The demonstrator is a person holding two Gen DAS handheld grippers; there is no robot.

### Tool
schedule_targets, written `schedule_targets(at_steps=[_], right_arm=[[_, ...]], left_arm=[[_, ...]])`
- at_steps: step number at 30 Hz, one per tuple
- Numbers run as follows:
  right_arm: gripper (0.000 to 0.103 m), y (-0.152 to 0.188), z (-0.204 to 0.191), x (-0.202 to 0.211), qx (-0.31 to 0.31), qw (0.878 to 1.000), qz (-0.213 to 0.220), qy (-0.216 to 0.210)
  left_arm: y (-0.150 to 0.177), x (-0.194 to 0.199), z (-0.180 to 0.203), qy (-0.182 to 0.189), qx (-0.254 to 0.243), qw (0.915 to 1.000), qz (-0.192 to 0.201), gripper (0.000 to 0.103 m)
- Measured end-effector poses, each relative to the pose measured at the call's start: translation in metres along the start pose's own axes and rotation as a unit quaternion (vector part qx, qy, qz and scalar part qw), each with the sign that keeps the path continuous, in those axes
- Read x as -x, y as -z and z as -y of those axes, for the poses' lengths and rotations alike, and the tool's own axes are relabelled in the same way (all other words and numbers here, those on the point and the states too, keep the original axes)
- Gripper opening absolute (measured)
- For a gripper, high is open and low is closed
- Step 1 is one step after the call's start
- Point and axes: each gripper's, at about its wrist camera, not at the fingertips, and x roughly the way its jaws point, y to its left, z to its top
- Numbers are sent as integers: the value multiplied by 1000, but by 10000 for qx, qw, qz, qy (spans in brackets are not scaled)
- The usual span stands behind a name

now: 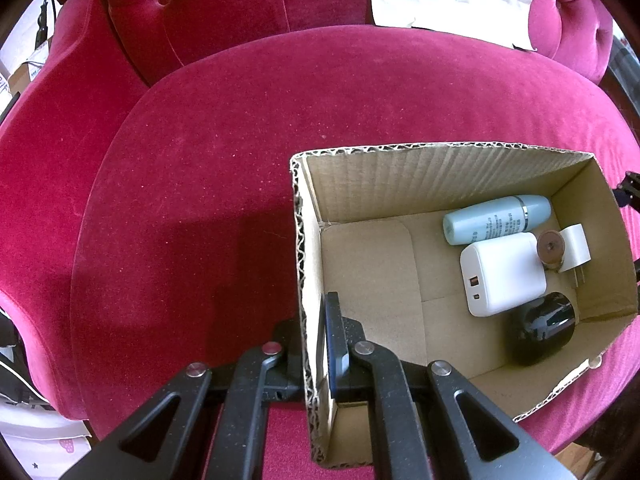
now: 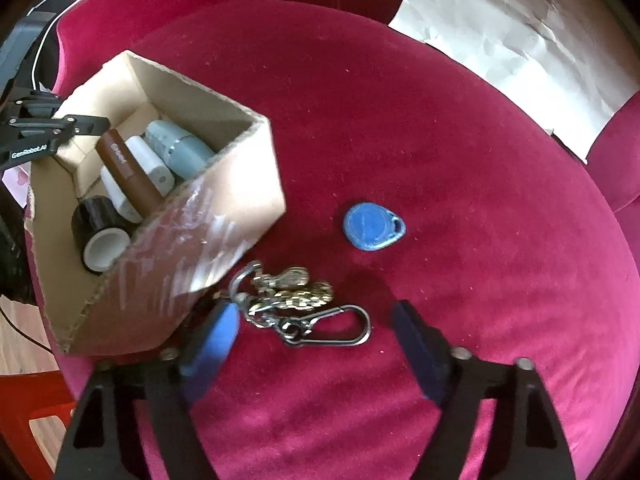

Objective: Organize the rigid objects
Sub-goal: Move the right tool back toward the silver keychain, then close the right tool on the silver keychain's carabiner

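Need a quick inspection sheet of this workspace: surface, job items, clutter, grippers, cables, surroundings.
Surface: red velvet seat cushion, no table in view.
Job's things: open cardboard box holding a light blue bottle, white charger, small white plug, brown tube and black tape roll. Still out on the cushion: key bunch with carabiner beside the box, blue key fob apart from it.
Clutter: crumpled white paper at the back of the seat.
Grippers: left gripper clamped on the box's wall; right gripper open, straddling the key bunch.
Cables: thin cord beyond the armrest.
Surroundings: chair backrest, wood floor.
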Motion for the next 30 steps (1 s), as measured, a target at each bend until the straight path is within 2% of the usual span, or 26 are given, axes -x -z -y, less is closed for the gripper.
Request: schedule_targets(at_steps=[2, 3, 6, 17, 30], right_arm=[[54, -1, -5, 1, 98, 9999, 37, -20], [41, -1, -5, 1, 118, 9999, 50, -32], [36, 1, -4, 5, 28, 9999, 51, -113], [35, -1, 10, 21, -207, 9995, 94, -210], [35, 6, 1, 61, -401, 9989, 236, -64]], left_arm=[[0, 0, 0, -1, -1, 10000, -1, 6], [0, 0, 0, -1, 3, 10000, -2, 6], [0, 0, 0, -1, 2, 10000, -2, 6], [0, 0, 0, 3, 0, 10000, -3, 6], [0, 0, 0, 9, 14, 10000, -6, 6]])
